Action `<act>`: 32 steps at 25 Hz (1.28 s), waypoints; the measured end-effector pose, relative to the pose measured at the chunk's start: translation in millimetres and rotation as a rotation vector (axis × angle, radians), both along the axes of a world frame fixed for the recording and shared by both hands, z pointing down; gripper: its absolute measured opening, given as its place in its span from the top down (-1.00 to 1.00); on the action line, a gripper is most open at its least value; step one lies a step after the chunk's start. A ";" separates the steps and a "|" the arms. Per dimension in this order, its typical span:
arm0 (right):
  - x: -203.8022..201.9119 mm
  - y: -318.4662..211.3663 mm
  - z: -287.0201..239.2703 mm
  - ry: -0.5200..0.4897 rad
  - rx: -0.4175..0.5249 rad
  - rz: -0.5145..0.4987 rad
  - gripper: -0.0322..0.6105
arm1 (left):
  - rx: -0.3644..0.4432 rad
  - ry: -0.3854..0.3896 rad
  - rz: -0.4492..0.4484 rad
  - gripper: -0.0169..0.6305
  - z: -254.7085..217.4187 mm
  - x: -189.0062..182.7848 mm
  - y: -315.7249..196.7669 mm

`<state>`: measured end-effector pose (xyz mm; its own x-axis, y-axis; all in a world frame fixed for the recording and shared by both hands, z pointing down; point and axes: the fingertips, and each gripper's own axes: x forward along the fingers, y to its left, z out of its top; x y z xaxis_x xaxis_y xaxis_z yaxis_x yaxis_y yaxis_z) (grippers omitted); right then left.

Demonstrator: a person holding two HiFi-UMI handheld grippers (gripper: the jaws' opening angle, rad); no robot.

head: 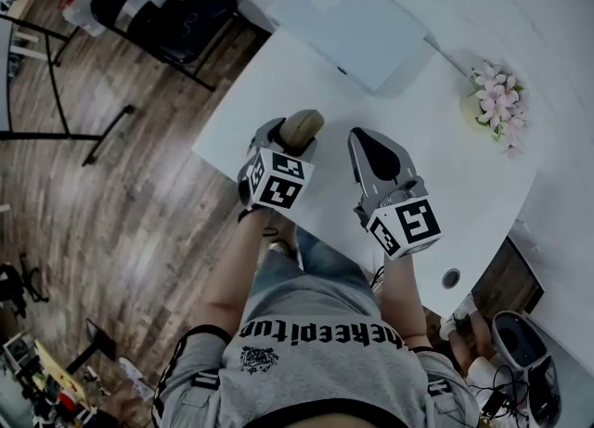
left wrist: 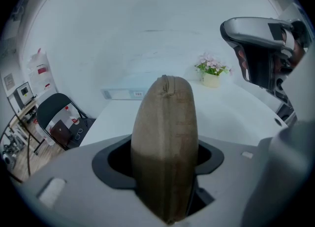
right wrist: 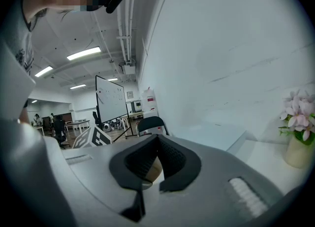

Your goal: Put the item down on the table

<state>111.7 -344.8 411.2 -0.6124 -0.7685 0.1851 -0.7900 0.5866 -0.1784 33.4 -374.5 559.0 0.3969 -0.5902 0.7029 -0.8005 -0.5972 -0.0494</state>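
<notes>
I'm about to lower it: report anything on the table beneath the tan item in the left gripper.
Nothing visible. The tan item, clamped in the left gripper, hangs over bare table; the laptop and flowers sit farther away.

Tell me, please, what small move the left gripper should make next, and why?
Probably lower the left gripper toward the white table before opening: its jaws clamp the tan pouch, which appears held above the surface, not yet resting on it.
</notes>
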 end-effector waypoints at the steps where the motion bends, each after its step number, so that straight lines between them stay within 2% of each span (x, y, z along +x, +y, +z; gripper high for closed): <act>1: 0.8 -1.0 0.8 -0.002 -0.002 0.002 0.89 | -0.003 -0.002 0.002 -0.02 1.6 1.4 -2.1; 13: 16.8 -11.9 9.1 -0.014 -0.026 0.030 0.89 | -0.035 -0.052 0.026 -0.02 16.7 19.2 -22.1; 17: 19.7 -13.5 11.4 -0.016 -0.030 0.028 0.89 | -0.068 -0.097 0.068 -0.01 21.3 25.5 -22.9; 21: 23.4 -14.2 12.6 -0.014 -0.032 0.030 0.89 | -0.068 -0.134 0.091 -0.02 24.1 30.9 -23.4; 32: 30.8 -14.5 12.4 -0.009 -0.024 0.044 0.89 | -0.035 -0.159 0.183 -0.27 27.8 47.5 -13.7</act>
<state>142.5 -359.3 423.7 -0.5800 -0.7901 0.1983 -0.8131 0.5469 -0.1994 80.9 -388.2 586.8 0.3778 -0.4931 0.7836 -0.6630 -0.7349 -0.1428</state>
